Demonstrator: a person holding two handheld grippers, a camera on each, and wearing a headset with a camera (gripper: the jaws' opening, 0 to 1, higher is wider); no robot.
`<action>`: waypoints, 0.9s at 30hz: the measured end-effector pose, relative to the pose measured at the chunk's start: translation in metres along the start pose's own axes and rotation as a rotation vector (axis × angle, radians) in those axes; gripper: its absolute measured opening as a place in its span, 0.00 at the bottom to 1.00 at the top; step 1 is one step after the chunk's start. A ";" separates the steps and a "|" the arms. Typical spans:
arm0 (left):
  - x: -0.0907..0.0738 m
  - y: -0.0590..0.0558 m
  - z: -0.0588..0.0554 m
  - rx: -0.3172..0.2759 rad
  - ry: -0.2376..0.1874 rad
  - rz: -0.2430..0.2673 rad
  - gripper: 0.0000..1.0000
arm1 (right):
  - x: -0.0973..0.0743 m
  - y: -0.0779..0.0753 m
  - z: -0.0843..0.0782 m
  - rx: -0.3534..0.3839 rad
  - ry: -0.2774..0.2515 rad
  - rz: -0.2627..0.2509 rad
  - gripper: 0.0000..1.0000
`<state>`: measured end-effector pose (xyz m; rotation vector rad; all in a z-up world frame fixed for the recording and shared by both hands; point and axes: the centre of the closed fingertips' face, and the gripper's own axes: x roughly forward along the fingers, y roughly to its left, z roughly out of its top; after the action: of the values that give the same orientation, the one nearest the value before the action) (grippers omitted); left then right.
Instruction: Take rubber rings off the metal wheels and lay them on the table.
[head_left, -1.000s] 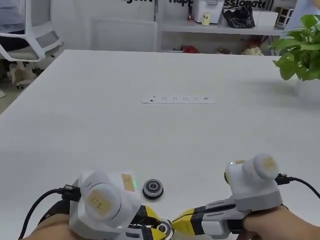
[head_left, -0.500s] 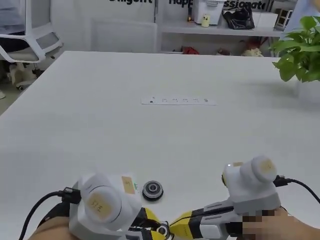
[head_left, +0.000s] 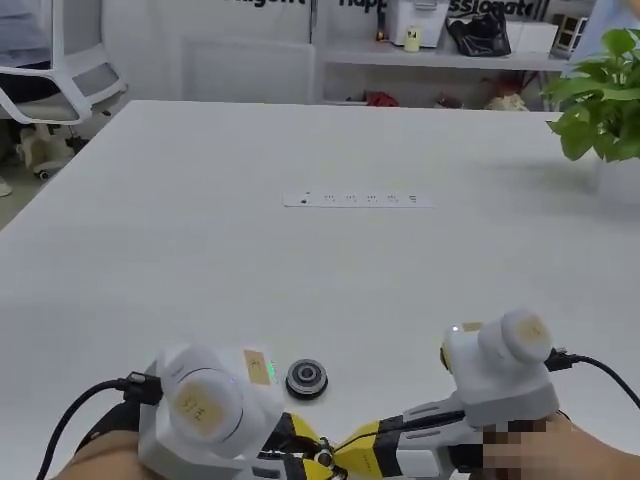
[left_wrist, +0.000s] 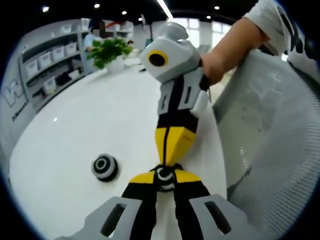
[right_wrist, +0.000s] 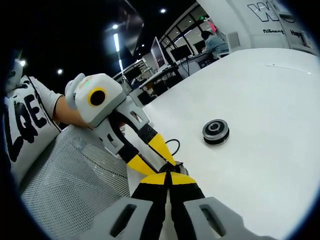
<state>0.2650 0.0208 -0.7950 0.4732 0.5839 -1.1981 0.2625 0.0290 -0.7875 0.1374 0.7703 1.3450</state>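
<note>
Wheel sits clamped in left hand-held gripper, low over counter; right hand-held gripper has edged in, jaws pinched shut at its rim, prob. on rubber ring. Ring not off yet, so pull's next; 2nd wheel lies nearby.

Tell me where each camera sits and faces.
Head view: on the headset, looking down over the table at left gripper and right gripper; arms at bottom edge.
Left gripper view: on its gripper, facing the right gripper and forearm.
Right gripper view: on its gripper, facing the left gripper, arm and shirt.
Shared: both gripper views show the loose wheel and the jaws meeting at a held wheel.
</note>
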 end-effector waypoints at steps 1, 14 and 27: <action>0.000 0.000 0.000 0.000 0.000 0.000 0.12 | 0.000 0.001 0.002 0.005 -0.009 0.002 0.00; 0.001 0.000 0.002 -0.042 -0.012 -0.004 0.13 | -0.006 -0.012 0.005 0.008 -0.030 -0.044 0.00; -0.006 -0.003 0.005 -0.036 -0.010 -0.031 0.21 | -0.010 -0.014 0.005 0.011 -0.034 -0.052 0.00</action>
<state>0.2617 0.0216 -0.7875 0.4289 0.6055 -1.2166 0.2767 0.0185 -0.7866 0.1478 0.7486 1.2865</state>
